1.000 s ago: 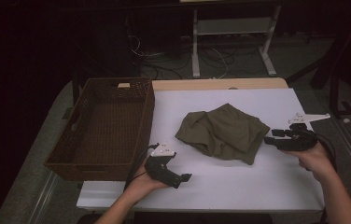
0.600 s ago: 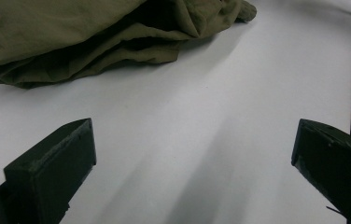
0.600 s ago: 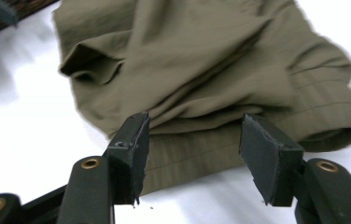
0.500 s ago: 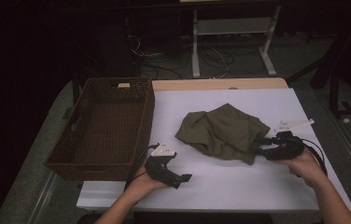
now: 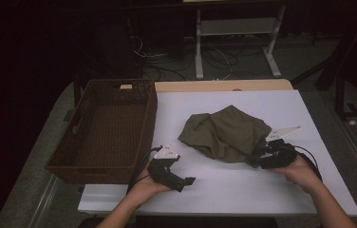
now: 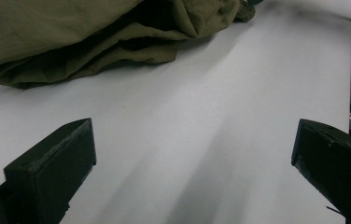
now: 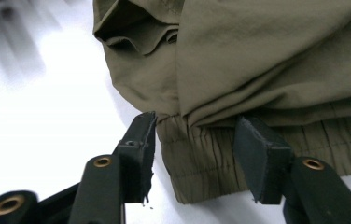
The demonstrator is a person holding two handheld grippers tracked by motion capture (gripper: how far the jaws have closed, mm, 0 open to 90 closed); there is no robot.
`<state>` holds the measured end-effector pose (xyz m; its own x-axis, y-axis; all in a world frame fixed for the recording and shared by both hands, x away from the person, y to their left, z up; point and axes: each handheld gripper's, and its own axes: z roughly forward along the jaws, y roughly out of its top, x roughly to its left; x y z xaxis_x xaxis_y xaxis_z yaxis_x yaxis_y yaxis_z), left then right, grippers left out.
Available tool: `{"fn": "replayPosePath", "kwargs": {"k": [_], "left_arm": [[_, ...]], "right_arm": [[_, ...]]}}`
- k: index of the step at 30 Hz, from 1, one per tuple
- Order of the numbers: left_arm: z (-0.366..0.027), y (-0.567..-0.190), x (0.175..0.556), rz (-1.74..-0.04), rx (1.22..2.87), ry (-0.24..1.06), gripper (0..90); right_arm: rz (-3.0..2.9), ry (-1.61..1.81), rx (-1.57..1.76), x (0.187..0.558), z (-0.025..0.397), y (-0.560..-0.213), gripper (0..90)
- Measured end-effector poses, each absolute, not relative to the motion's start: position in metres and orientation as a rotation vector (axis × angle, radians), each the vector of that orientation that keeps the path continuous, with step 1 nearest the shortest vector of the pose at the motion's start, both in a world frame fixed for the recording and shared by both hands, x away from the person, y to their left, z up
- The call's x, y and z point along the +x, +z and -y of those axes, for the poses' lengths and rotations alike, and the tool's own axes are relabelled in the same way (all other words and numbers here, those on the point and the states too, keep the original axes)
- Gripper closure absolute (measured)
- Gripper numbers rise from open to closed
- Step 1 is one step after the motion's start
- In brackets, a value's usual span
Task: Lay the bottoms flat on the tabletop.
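An olive-green garment (image 5: 226,133) lies crumpled in the middle of the white table (image 5: 243,190). My right gripper (image 5: 258,159) is at its near right edge. In the right gripper view this gripper (image 7: 197,140) is open, and its jaws straddle the garment's elastic hem (image 7: 201,158) with a gap on both sides. My left gripper (image 5: 186,181) rests low near the table's front edge, left of the cloth and apart from it. It (image 6: 192,140) stands wide open over bare table, with the garment (image 6: 71,37) lying farther off.
A brown wicker basket (image 5: 150,118) stands on the left part of the table, close to my left hand. Behind the table, a white stand (image 5: 236,33) and cables are on the dark floor.
My right gripper has moved left across the table to the garment's edge, and its jaws now sit around the hem. The left gripper has not moved.
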<state>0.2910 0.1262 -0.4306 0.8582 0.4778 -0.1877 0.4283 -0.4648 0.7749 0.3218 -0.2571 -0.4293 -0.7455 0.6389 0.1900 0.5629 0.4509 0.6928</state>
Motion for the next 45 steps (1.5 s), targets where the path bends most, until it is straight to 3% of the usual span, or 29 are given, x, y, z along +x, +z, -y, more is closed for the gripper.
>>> {"fn": "replayPosePath", "kwargs": {"k": [6,19,45], "left_arm": [[-0.126,-0.431,0.291,-0.652,2.124,0.069,0.0],[-0.126,-0.431,0.291,-0.641,2.130,0.064,0.0],[-0.127,-0.430,0.296,-0.675,2.092,0.063,0.0]], "right_arm": [[-2.574,1.186,1.097,0.326,0.253,-0.430,57.4],[-2.602,1.202,1.060,0.328,0.250,-0.429,87.0],[-2.522,1.286,1.018,0.349,0.243,-0.415,88.0]]}}
